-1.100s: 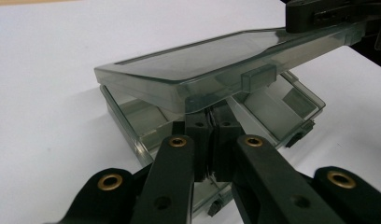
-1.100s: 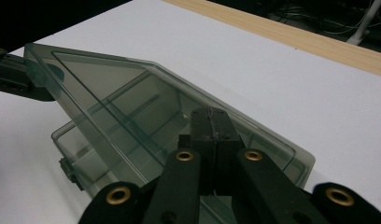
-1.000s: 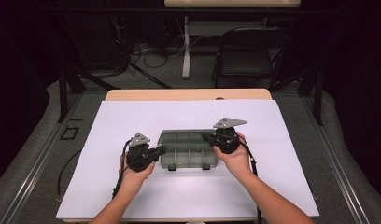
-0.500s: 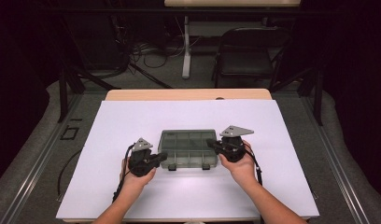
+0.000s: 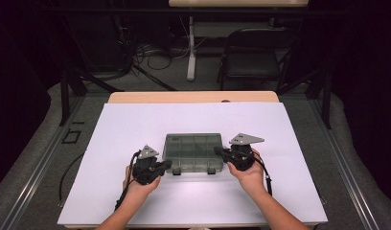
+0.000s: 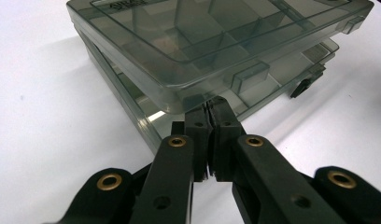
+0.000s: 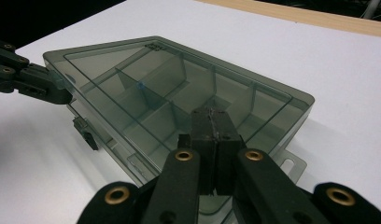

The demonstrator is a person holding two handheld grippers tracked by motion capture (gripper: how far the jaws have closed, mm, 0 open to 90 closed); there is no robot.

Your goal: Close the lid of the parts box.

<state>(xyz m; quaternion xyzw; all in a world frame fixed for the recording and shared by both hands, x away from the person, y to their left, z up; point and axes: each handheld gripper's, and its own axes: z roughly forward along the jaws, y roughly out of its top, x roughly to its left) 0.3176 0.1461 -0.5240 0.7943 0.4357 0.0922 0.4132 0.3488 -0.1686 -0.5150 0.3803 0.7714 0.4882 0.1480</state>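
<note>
Left tool (image 6: 209, 109) under box (image 6: 193, 51) lid edge

Both forearms entered from the near edge, each hand holding a black two-jaw gripper. The left gripper (image 5: 166, 166) and right gripper (image 5: 218, 152) pointed inward toward each other. Both sets of jaws were pressed together.

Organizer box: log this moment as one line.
organizer box on white table | lid lifted slightly at front | left gripper shut under lid edge | right gripper shut on lid

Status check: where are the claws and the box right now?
Left claw shut, tips under raised lid corner. Right claw shut, on lid top. Smoky clear plastic compartment box on white table, lid ajar. Nothing blocking.
</note>
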